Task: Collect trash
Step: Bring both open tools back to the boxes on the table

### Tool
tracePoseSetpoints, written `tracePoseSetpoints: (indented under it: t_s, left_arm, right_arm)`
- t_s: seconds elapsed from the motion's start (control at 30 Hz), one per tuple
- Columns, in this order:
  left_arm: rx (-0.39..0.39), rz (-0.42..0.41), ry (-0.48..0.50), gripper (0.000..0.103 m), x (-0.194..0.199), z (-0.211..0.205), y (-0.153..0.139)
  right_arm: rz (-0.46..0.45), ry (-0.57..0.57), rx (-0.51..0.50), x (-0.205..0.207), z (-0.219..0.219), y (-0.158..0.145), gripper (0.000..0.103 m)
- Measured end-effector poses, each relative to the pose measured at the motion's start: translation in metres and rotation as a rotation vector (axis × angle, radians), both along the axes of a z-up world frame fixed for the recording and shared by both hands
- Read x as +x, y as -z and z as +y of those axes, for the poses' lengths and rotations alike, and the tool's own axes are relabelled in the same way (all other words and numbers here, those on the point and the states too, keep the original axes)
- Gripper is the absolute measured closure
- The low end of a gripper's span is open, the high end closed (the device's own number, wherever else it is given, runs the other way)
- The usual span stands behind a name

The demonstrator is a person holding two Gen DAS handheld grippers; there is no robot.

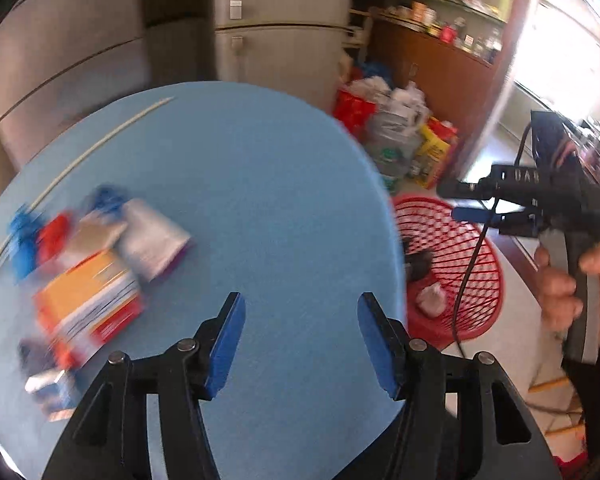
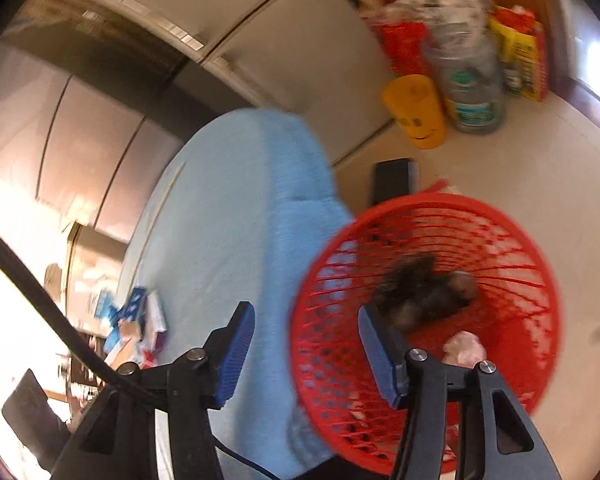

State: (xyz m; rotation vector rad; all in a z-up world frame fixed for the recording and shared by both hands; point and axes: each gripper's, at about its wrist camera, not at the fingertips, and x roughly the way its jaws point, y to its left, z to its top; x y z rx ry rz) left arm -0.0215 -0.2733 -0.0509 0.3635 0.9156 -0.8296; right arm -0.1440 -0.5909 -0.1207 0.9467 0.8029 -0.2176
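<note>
A pile of trash lies at the left of the round blue table (image 1: 260,184): an orange and white carton (image 1: 88,304), a silver wrapper (image 1: 152,236), red and blue scraps (image 1: 40,236). My left gripper (image 1: 300,340) is open and empty above the table's near part, right of the pile. A red mesh basket (image 2: 512,264) stands on the floor beside the table and holds dark crumpled trash (image 2: 424,292) and a pale pink wad (image 2: 464,348). My right gripper (image 2: 304,356) is open and empty, above the basket's rim and table edge. It also shows in the left wrist view (image 1: 468,200).
A long white stick (image 1: 88,152) lies at the table's far left. Grey refrigerator doors (image 1: 280,40) stand behind. On the floor by the wall are a yellow cup (image 2: 416,112), a large plastic jar (image 2: 472,84), bags and a black object (image 2: 392,180).
</note>
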Motion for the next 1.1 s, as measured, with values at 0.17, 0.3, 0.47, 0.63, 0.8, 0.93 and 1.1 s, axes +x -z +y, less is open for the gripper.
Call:
tracePoseSetpoints:
  t_s: [0.17,0.3,0.47,0.63,0.8,0.93,1.1]
  left_arm:
    - [0.014,-0.002,-0.230,0.043,0.018,0.086,0.001]
    - [-0.003,0.028,-0.443,0.040,0.038,0.160,0.003]
    - [-0.028,0.043,-0.628,0.038,0.059,0.216,0.005]
    - [-0.052,0.065,-0.660,0.036,0.067,0.225,0.013]
    - [-0.054,0.079,-0.639,0.036,0.073,0.220,0.019]
    - [-0.054,0.073,-0.600,0.034,0.080,0.211,0.022]
    - [-0.025,0.061,-0.561,0.032,0.089,0.208,0.027]
  right_arm:
    - [-0.031,-0.156,0.019,0.056,0.048,-0.015,0.045]
    - [-0.055,-0.304,0.050,0.102,0.101,-0.022,0.044]
    - [-0.083,-0.473,0.043,0.145,0.171,-0.031,0.031]
    - [-0.112,-0.593,-0.019,0.172,0.235,-0.031,0.028]
    - [-0.133,-0.618,-0.067,0.185,0.260,-0.024,0.021]
    - [-0.139,-0.624,-0.070,0.190,0.263,-0.018,0.020]
    - [-0.129,-0.643,-0.066,0.200,0.272,-0.014,0.019]
